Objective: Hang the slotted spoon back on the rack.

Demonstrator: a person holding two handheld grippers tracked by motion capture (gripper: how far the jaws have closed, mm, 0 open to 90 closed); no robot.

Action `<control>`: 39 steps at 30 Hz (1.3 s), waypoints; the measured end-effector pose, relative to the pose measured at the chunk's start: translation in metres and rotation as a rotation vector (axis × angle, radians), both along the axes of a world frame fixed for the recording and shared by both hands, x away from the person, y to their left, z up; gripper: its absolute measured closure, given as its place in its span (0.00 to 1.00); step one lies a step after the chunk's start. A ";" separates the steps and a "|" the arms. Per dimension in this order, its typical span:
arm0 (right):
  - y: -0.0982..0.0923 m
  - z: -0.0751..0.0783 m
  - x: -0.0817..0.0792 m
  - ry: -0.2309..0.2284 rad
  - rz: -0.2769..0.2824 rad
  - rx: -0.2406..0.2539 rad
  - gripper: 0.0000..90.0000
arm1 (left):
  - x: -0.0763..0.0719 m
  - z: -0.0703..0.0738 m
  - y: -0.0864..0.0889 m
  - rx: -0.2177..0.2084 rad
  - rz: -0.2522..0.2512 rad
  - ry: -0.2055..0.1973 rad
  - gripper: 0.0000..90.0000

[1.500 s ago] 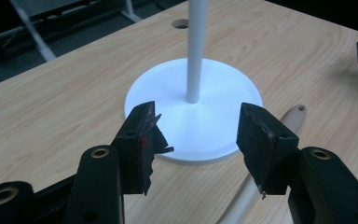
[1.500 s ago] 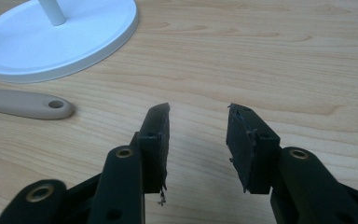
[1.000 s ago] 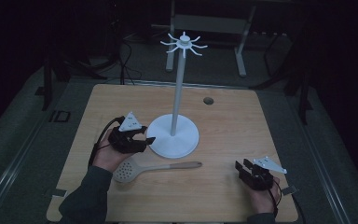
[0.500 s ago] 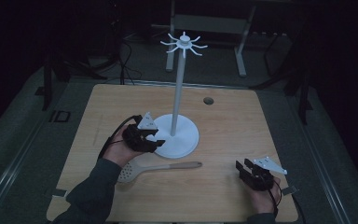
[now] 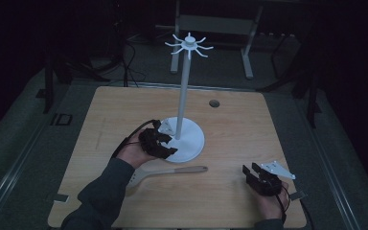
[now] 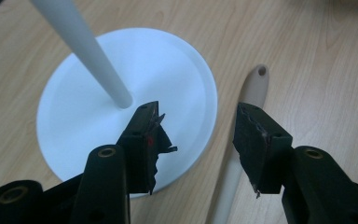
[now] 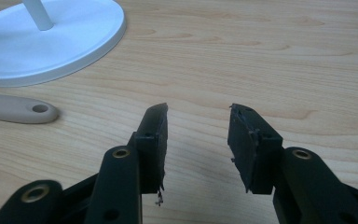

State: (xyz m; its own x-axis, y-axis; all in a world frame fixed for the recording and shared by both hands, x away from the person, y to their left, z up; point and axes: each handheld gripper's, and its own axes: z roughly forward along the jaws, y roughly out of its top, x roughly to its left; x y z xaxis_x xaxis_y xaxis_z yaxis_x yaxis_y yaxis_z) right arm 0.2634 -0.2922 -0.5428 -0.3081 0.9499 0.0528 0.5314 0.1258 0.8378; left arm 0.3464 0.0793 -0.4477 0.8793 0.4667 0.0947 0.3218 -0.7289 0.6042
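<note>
high view: my left gripper [image 5: 159,142] has moved right, from the table's left side to over the stand [image 5: 188,139] base, spoon [image 5: 172,171] just near of it | left gripper view: jaws released, spoon handle ahead, likely my next grab | right gripper view: right gripper [image 7: 198,140] released, idle over the table [image 7: 284,56].

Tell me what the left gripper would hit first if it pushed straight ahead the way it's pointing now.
Probably the white stand's round base: the left gripper, jaws open, hangs over its near rim. The spatula handle lies just beside it; depth is unclear.
</note>
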 end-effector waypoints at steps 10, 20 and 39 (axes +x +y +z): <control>0.000 0.000 0.000 -0.003 0.005 0.001 0.63 | 0.004 -0.009 -0.010 0.068 -0.040 0.049 0.59; 0.000 0.000 0.000 -0.005 0.006 0.003 0.61 | 0.006 -0.023 -0.022 0.145 -0.065 0.087 0.61; -0.001 0.000 0.000 0.001 0.009 0.013 0.60 | 0.006 -0.047 -0.042 0.275 -0.144 0.168 0.69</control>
